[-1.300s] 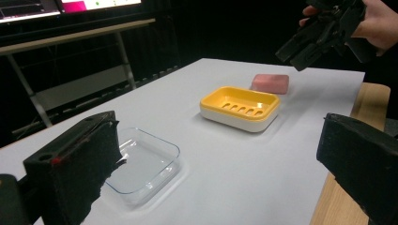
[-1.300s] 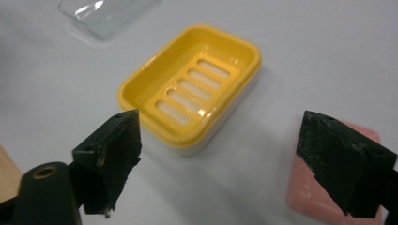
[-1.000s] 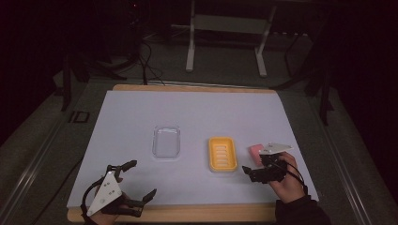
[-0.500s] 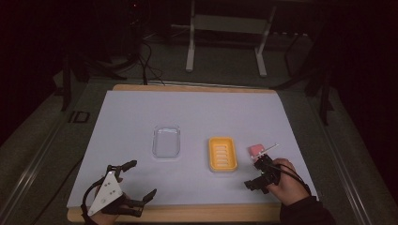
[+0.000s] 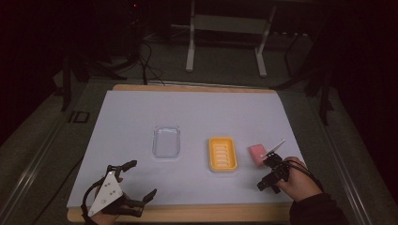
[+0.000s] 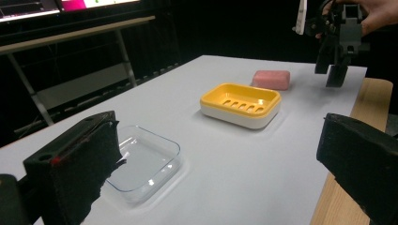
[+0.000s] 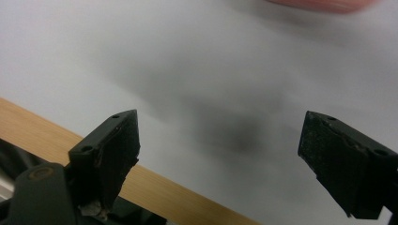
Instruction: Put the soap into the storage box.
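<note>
Two grippers sit at the near edge of the table [image 5: 141,108], one at each front corner. The left gripper [image 5: 136,180] rests low over the near left of the white sheet, its jaws spread wide with nothing between them; in the left gripper view they frame the whole table surface. The right gripper [image 5: 264,183] is held in a hand [image 5: 300,183] at the near right, tipped downward toward the sheet close to the wooden front edge. Its jaws have just been opening and stand well apart, with bare white sheet between them in the right gripper view.

Just beyond the right gripper lies the pink soap bar [image 5: 257,153], flat on the sheet and free of the jaws. It is a rounded oblong, and in the high view its long axis runs slightly slantwise, roughly from near to far, about parallel with the dish beside it. In the right gripper view a blurred strip of it shows at the top edge [image 7: 324,3].

Left of the soap, just beside it but not touching, stands the yellow soap dish [image 5: 223,153], slotted on its floor, long axis running near to far. Farther left, near the table's middle, sits a clear plastic tray [image 5: 166,141], set the same way. Behind the table a pale metal stand [image 5: 225,23] rises in the dark.
</note>
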The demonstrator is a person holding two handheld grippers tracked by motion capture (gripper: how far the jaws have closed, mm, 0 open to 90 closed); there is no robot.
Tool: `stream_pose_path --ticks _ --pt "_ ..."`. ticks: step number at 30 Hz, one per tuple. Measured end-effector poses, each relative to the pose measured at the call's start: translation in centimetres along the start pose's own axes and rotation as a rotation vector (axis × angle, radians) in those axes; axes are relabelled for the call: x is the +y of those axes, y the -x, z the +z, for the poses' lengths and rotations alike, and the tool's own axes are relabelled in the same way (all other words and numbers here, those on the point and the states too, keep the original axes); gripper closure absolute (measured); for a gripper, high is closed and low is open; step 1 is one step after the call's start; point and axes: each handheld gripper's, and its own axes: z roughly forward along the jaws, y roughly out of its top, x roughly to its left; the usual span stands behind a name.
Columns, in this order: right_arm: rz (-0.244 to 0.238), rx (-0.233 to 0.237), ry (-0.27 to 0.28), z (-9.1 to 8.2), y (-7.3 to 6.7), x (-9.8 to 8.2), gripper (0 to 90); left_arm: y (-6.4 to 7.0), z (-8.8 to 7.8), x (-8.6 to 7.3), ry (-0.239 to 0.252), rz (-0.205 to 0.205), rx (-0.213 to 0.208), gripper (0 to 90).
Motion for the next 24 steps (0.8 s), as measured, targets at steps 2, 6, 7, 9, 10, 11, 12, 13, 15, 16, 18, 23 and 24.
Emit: stream_pose_path --ticks 2,6,7,9,10,11,12,13,15,16,18,23,24 --pt "0.005 -0.011 -0.011 -0.2 0.5 0.0 12.9 0.0 0.0 0.0 -0.001 0.001 0.0 0.6" --pt "0.022 -0.007 -0.012 -0.3 1.3 0.3 12.8 0.0 0.0 0.0 0.0 0.001 0.0 0.6" --pt "0.022 -0.013 -0.018 -0.3 1.4 0.5 12.5 0.0 0.0 0.0 -0.001 0.001 0.0 0.6" --pt "0.032 -0.018 -0.009 -0.4 1.7 0.9 12.5 0.0 0.0 0.0 -0.002 0.0 -0.001 0.6" --pt "0.028 -0.024 -0.018 -0.4 1.9 1.1 12.4 0.0 0.0 0.0 -0.002 0.0 -0.001 0.6" --pt "0.029 -0.032 -0.003 -0.5 2.0 1.3 12.5 0.0 0.0 0.0 -0.002 0.0 -0.002 0.6" --pt "0.029 -0.032 -0.003 -0.5 2.0 1.3 12.5 0.0 0.0 0.0 -0.002 0.0 -0.002 0.6" --pt "0.04 -0.033 -0.022 -0.5 2.4 1.9 12.5 0.0 0.0 0.0 -0.003 -0.001 -0.002 0.6" --pt "0.053 -0.05 -0.004 -0.6 2.6 2.4 12.5 0.0 0.0 0.0 -0.004 0.001 -0.002 0.6" --pt "0.06 -0.042 -0.009 -0.6 2.8 2.7 12.1 0.0 0.0 0.0 -0.004 0.001 -0.002 0.6" --pt "0.065 -0.05 0.004 -0.6 2.9 3.0 12.2 0.0 0.0 0.0 -0.004 0.0 -0.002 0.5" --pt "0.078 -0.033 0.07 -0.9 3.3 4.5 12.1 -0.1 0.0 0.0 -0.004 -0.001 -0.003 0.6" --pt "0.085 -0.032 0.085 -0.9 3.3 4.8 12.1 -0.1 0.0 0.0 -0.005 0.0 -0.004 0.6"
